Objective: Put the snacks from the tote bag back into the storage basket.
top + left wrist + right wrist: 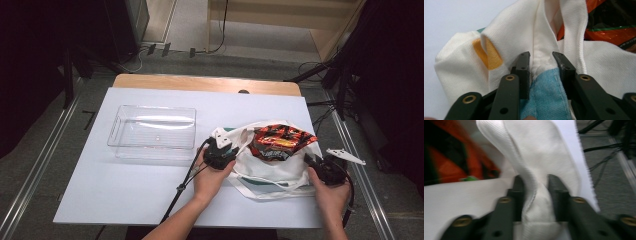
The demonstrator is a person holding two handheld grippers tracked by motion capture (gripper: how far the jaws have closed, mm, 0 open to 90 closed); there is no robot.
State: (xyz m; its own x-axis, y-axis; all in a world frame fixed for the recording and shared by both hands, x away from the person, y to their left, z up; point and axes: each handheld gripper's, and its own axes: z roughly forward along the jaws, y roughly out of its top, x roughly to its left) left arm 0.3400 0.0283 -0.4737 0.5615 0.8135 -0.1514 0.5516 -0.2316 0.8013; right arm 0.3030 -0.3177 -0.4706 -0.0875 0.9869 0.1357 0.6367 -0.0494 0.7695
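Presently both grippers clamp the white tote bag's (272, 167) rim; snack packet (280, 142) half out.
Left gripper (220, 150) pinches the near-left hem, right gripper (320, 165) the right edge. Packet's long axis runs left-right, protruding from the mouth. Clear bin (152, 132) at left is empty; transfer likely remains.

White woven cloth is shown on the tote bag (265, 167), marked with a teal-blue panel (546, 97) and an orange patch (489, 53) at about 10 o'clock from that panel. Red, orange and black print, crossed by a thin green line, is borne by the snack packet (280, 141). Colourless clear plastic is seen in the bin (152, 132). Pale lavender-white is given to the table (125, 195), edged in light wood at 12 o'clock.
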